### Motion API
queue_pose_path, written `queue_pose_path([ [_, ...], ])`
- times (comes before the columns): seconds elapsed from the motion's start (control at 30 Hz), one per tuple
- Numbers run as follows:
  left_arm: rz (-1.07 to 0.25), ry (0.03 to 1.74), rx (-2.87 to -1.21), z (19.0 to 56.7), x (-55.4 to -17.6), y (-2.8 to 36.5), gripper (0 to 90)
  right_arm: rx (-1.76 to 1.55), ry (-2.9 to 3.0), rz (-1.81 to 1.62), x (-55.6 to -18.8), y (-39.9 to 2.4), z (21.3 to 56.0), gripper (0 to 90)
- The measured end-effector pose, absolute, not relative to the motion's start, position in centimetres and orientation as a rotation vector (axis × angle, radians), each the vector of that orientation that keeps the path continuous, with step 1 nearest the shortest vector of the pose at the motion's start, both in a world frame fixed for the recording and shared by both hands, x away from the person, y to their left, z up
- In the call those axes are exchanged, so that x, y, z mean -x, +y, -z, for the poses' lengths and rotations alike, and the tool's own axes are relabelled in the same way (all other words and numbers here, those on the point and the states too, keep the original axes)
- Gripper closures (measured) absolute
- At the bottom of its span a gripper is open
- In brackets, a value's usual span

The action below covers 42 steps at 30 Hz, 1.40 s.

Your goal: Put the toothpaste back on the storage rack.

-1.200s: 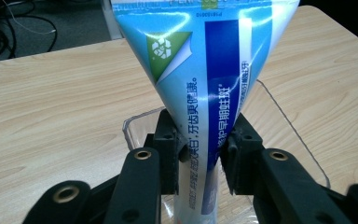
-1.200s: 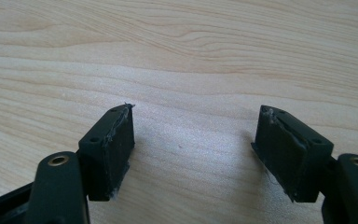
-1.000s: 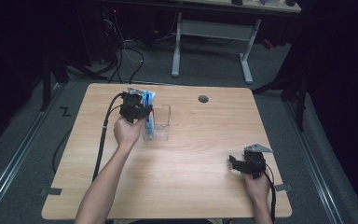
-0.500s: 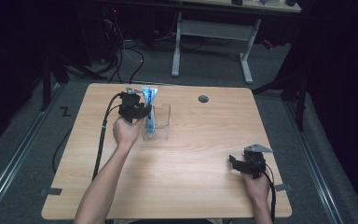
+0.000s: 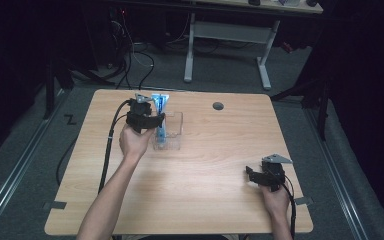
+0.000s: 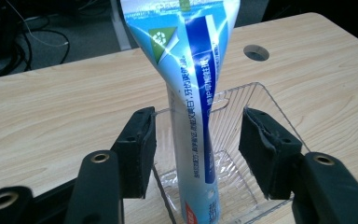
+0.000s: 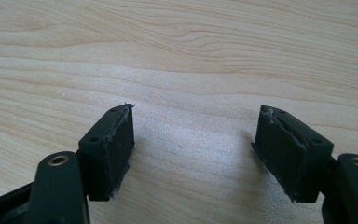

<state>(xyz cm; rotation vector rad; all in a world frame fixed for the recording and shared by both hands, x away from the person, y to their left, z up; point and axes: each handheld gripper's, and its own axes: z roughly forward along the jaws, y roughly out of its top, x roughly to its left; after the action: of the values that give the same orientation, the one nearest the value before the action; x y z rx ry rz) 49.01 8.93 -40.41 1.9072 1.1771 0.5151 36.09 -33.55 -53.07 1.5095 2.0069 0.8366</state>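
A blue and white toothpaste tube [image 5: 160,106] stands upright in a clear plastic box [image 5: 176,136] at the back left of the wooden table [image 5: 205,150]. My left gripper [image 5: 158,120] is at the box's left side. In the left gripper view the tube [image 6: 191,93] rises between the jaws of the left gripper [image 6: 196,135], which stand open with a gap on each side. The box [image 6: 265,95] lies under and behind them. My right gripper [image 5: 250,175] rests low near the front right, and in its own view the right gripper [image 7: 193,135] is open over bare wood.
A round cable hole [image 5: 218,106] sits in the table's back middle, to the right of the box. A black cable [image 5: 111,145] trails from the left gripper off the front left. A desk frame [image 5: 227,45] stands on the floor beyond the table.
The left gripper has barely shifted beside the box, and the tube stays standing in it. The right hand has not moved.
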Motion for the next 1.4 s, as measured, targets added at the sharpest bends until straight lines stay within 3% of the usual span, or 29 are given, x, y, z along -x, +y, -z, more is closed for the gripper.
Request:
queue_pose_path([
  [1.4, -0.56, 1.13, -1.858, 38.6, -45.9, 11.3, 45.6, -1.51, 2.007, -0.837, -36.1, -33.6, 53.1, 28.5],
])
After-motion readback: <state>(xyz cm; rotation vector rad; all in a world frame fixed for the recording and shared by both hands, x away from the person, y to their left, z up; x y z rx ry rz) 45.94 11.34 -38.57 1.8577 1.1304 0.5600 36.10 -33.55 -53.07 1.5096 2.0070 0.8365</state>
